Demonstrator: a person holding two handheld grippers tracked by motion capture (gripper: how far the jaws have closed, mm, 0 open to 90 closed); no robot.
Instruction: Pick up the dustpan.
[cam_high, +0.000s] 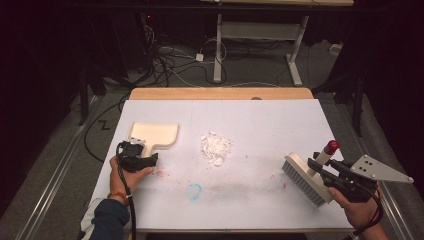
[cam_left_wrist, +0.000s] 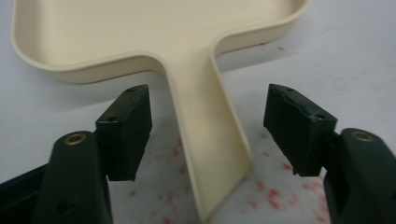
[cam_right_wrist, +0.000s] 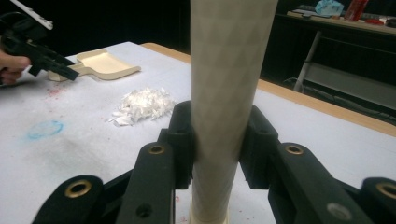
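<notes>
- Sweeping job barely begun: the white scraps (cam_high: 216, 148) sit in an untouched heap mid-tabletop (cam_high: 260, 195), between the two tools and well apart from both.
- Left tool (cam_high: 150, 161) straddles the dustpan (cam_high: 155, 136) handle, jaws apart with a gap each side of it, pads not touching; no grip yet. Pan lies flat just ahead of this tool.
- Right tool (cam_high: 316, 167) is clamped on the brush (cam_high: 306, 179) handle; bristles hang just off or on the tabletop, cannot tell which, well to the side of the heap.
- Done, judging by layout: brush in hand. Left: close on the pan handle, bring pan to the heap, sweep scraps in.
- Left tool view gives the handle (cam_left_wrist: 205, 140) centred between the pads (cam_left_wrist: 125, 135), clear daylight both sides; the high view blurs this under the hand (cam_high: 129, 172).
- Right tool view shows pads (cam_right_wrist: 183, 140) tight on the brush handle (cam_right_wrist: 226, 93), plus scraps (cam_right_wrist: 140, 106) and pan (cam_right_wrist: 103, 64) beyond.
- High view alone gives the brush head and red cap (cam_high: 331, 146).
</notes>
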